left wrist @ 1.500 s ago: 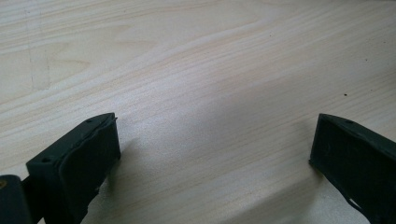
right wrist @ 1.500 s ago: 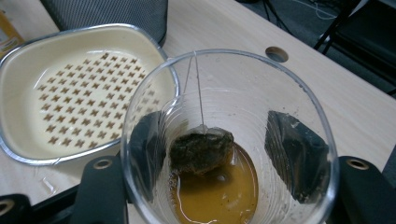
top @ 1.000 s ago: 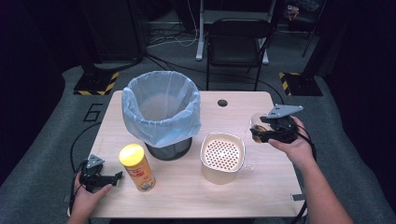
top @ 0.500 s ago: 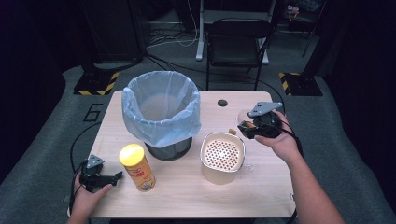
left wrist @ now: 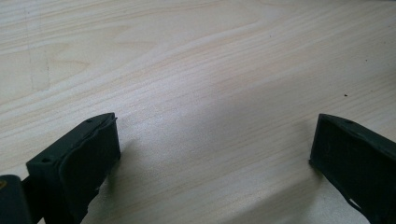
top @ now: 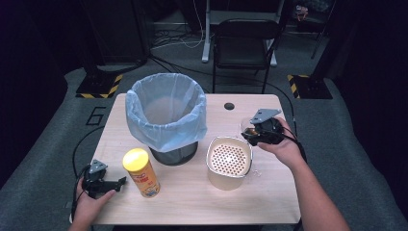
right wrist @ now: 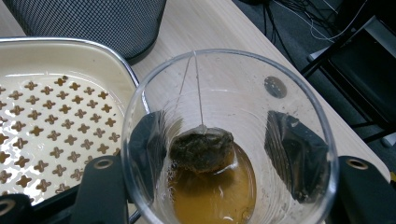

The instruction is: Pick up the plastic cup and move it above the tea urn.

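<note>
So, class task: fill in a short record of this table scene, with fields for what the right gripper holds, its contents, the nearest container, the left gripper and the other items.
right gripper: shut on clear cup
cup contents: used tea bag with string, some brown tea
nearest container: cream strainer box, beside the cup
left gripper: open, over bare table
other items: lined mesh bin, yellow-lidded can

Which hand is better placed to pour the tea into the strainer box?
Right. The right gripper already holds the glass with the tea bag, beside the strainer box. The left gripper is open by the yellow can.
</note>
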